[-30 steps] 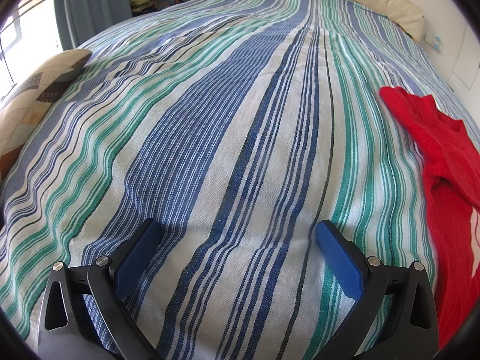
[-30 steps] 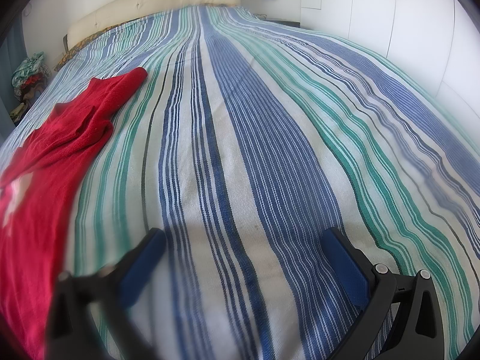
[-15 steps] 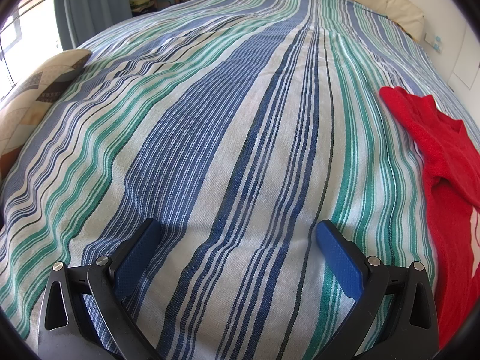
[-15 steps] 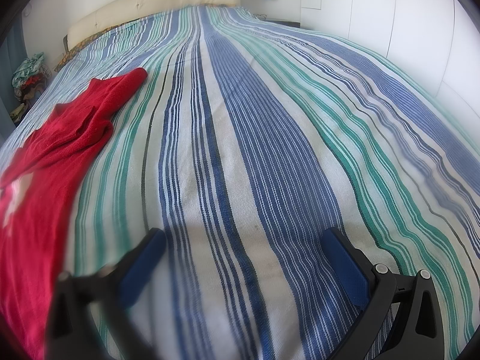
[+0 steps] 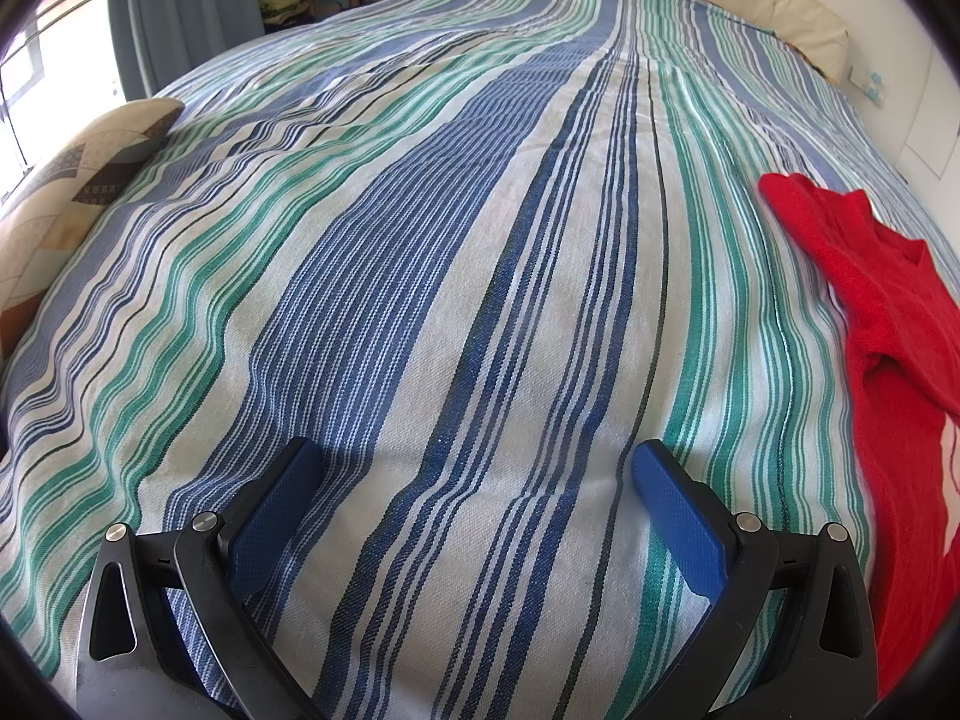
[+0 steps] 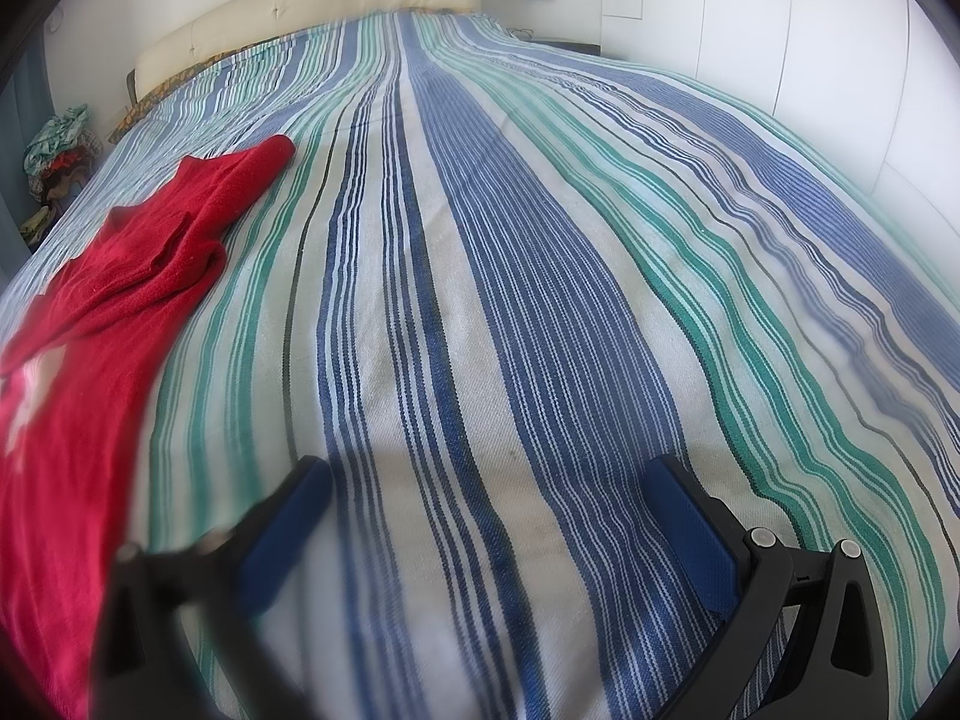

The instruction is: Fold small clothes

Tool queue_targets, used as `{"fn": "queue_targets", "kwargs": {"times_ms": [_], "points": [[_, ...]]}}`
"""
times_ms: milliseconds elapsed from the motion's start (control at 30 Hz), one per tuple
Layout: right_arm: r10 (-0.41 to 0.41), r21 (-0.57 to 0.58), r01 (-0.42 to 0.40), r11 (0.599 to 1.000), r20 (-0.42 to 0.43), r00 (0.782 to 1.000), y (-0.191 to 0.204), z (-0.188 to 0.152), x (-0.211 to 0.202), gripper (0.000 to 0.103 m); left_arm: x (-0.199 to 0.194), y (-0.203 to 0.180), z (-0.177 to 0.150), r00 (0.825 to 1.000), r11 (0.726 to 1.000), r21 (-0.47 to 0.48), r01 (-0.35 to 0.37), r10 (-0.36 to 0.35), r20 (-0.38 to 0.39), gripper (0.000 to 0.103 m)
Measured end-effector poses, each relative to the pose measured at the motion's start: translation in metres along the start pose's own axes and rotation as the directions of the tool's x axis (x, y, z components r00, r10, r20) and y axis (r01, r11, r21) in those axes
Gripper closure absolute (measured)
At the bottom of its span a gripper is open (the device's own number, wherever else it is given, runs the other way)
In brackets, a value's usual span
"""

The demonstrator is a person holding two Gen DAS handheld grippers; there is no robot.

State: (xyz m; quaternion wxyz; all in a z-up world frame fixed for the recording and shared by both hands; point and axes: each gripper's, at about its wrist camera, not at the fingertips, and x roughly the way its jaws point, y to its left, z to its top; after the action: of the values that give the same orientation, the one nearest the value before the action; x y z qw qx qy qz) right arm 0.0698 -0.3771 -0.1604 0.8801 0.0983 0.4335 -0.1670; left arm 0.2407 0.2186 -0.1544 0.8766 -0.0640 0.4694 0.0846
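Over the striped bedspread (image 5: 456,312) the left gripper (image 5: 474,468) hangs with its blue-padded jaws spread wide, nothing between them but blue, green and white stripes. Off to its right lies the red garment (image 5: 888,324), rumpled, one sleeve stretched toward the headboard (image 5: 780,6), well apart from the fingers. Now the right wrist view: the right gripper (image 6: 489,483) is spread wide too, empty, above bare bedspread (image 6: 540,300), and the red garment (image 6: 120,312) sits to its left, so it lies between the two tools. A patterned cushion (image 5: 72,192) rests at the far left edge.
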Motion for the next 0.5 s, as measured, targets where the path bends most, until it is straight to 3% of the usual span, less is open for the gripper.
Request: {"fn": "queue_targets", "kwargs": {"times_ms": [500], "points": [[-0.007, -0.004, 0.007, 1.000, -0.002, 1.000, 0.0005, 0.0000, 0.0004, 0.000, 0.0000, 0.0000, 0.0002, 1.000, 1.000, 0.000, 0.000, 0.000, 0.000, 0.000]]}}
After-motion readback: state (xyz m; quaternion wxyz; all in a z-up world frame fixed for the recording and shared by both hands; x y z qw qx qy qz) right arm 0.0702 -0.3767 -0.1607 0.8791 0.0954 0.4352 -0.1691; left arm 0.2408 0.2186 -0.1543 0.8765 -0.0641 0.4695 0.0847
